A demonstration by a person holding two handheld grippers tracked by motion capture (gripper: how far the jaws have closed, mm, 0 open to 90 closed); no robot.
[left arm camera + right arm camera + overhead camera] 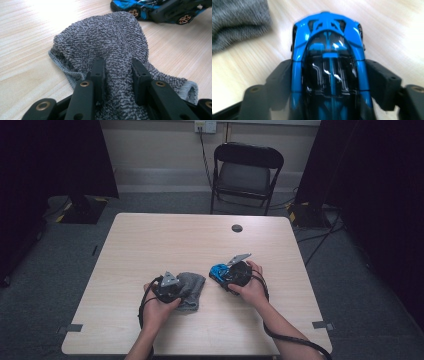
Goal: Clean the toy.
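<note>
A grey knitted cloth [194, 286] lies on the light wooden table [170, 237], left of centre near the front. My left gripper [183, 291] is shut on a bunched fold of the cloth [107, 37]; in the left gripper view my left gripper [117, 62] has its black jaws pinching the fabric from both sides. To the right, a blue toy car [218, 271] rests on the table. My right gripper [329, 65] straddles the car [327, 32] with both pads against its sides. The car [147, 10] sits just beyond the cloth.
A black folding chair [247, 170] stands behind the table's far edge. A small dark round spot [237, 228] marks the tabletop at the back right. Grey tape patches [75, 327] sit near the front corners. Dark curtains flank the room.
</note>
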